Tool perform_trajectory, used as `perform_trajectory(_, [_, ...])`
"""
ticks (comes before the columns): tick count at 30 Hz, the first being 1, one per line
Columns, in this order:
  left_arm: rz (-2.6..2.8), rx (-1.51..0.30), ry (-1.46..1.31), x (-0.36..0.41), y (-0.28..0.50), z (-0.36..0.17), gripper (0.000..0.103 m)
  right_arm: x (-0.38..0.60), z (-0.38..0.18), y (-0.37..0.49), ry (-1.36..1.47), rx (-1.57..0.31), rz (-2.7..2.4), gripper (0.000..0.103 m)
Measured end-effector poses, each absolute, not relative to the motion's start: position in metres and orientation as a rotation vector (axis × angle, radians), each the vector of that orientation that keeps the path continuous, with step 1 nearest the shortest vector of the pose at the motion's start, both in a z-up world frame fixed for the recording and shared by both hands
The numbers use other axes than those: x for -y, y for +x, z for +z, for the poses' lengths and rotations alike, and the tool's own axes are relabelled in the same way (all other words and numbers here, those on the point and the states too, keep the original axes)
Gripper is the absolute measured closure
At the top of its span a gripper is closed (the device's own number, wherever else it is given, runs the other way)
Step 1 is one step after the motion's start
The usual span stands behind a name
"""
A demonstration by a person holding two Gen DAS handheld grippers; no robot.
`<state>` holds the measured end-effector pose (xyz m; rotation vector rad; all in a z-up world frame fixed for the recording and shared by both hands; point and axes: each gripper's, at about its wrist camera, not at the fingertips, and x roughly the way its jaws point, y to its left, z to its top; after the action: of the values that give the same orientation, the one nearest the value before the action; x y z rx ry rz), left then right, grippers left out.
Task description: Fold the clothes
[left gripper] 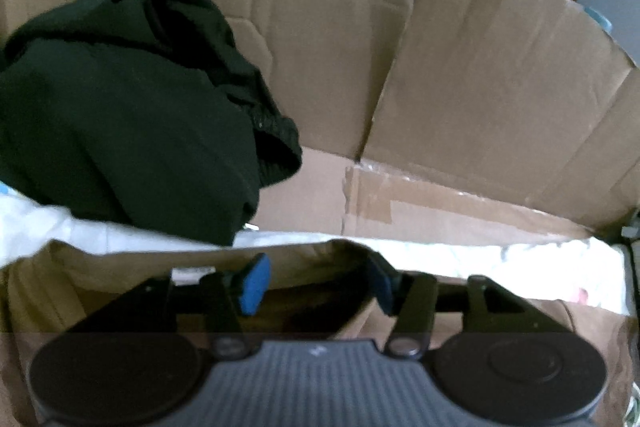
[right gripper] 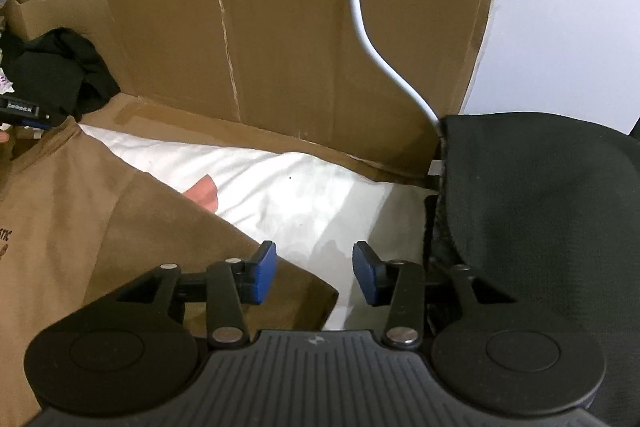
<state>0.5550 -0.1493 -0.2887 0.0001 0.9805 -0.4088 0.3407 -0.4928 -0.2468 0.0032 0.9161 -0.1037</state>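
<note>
Brown T-shirt (right gripper: 100, 195) lies spread on a white sheet (right gripper: 304, 195), its sleeve reaching toward the right gripper (right gripper: 314, 273) and a bit of dark print showing at the picture's left edge. That gripper hangs above the sleeve's hem with its blue pads (right gripper: 264, 273) apart; nothing sits between them, and the sheet shows through the gap. In the left wrist view the left gripper (left gripper: 316, 281) stands about half open over the same brown cloth (left gripper: 120, 267), whose raised edge lies between the blue pads (left gripper: 254, 283); the far pad is partly hidden behind a fold, so whether the cloth is pinched cannot be told. A dark green garment (left gripper: 120, 115) lies bunched on the sheet's far left, against a cardboard wall (left gripper: 320, 27) that stands along the back. On the right, a black mesh chair back (right gripper: 540, 219) stands just beside the sheet, and a white cable (right gripper: 360, 19) runs down across the cardboard (right gripper: 280, 39) toward it.
</note>
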Motion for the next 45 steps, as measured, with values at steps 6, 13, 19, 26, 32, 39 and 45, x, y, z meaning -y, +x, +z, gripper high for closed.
perform_trajectory(6, [-0.436, -1.04, 0.088, 0.159, 0.557, -0.302, 0.094, 0.488, -0.267, 0.346, -0.028, -0.999, -0.075, 0.056])
perform_trajectory(13, [-0.415, -1.021, 0.092, 0.157, 0.554, -0.302, 0.103, 0.5, -0.286, 0.355, 0.039, -1.056, -0.125, 0.101])
perform_trajectory(19, [-0.357, -1.024, 0.064, 0.143, 0.558, -0.299, 0.103, 0.495, -0.283, 0.354, -0.027, -1.049, -0.18, 0.101])
perform_trajectory(26, [-0.414, -1.015, 0.008, 0.14, 0.551, -0.29, 0.059, 0.492, -0.263, 0.342, 0.025, -1.015, -0.18, 0.06])
perform_trajectory(32, [-0.409, -1.039, 0.13, 0.152, 0.546, -0.304, 0.082, 0.485, -0.242, 0.306, 0.08, -0.978, -0.168, 0.052])
perform_trajectory(39, [-0.357, -1.012, 0.135, 0.14, 0.54, -0.29, 0.082, 0.459, -0.253, 0.255, 0.194, -1.038, -0.135, 0.053])
perform_trajectory(45, [-0.362, -1.003, 0.126, 0.119, 0.526, -0.273, 0.046, 0.44, -0.271, 0.24, 0.229, -1.071, -0.116, 0.058])
